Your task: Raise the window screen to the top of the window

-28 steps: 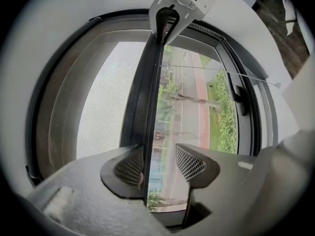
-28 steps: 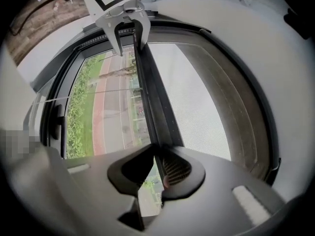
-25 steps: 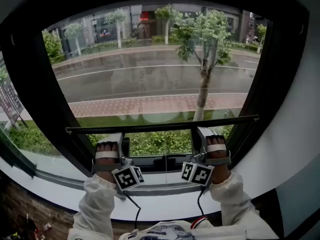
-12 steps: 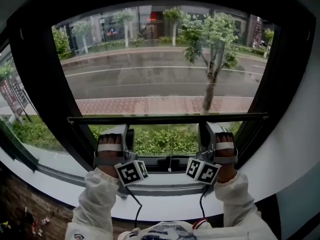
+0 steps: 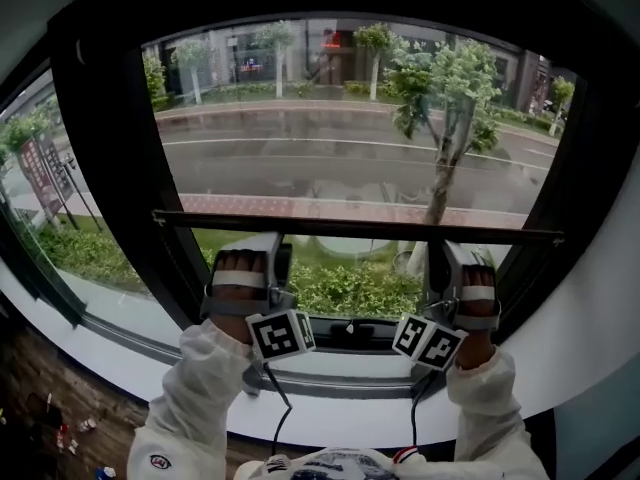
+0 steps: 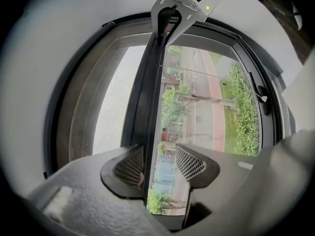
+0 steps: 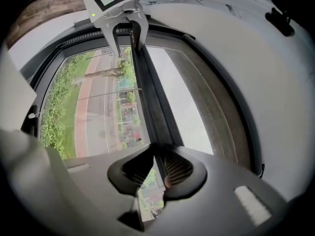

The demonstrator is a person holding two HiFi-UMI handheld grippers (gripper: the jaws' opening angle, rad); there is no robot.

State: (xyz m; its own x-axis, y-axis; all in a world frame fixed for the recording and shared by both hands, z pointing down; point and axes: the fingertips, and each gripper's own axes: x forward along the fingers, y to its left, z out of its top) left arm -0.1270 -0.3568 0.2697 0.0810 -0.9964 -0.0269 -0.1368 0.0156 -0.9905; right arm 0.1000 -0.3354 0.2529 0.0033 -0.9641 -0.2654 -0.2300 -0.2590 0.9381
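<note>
Soft grey daylight through the window [image 5: 350, 158] — dim interior, heavy fisheye curving, black corners.

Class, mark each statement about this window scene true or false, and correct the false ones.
1. Both grippers are at the screen bar. True: left gripper and right gripper.
2. The right gripper's jaws stand wide apart, empty. False: they are closed on the screen bar.
3. The screen bar is at the very top. False: it sits in the lower half of the window frame.
4. A tree stands outside. True.
</note>
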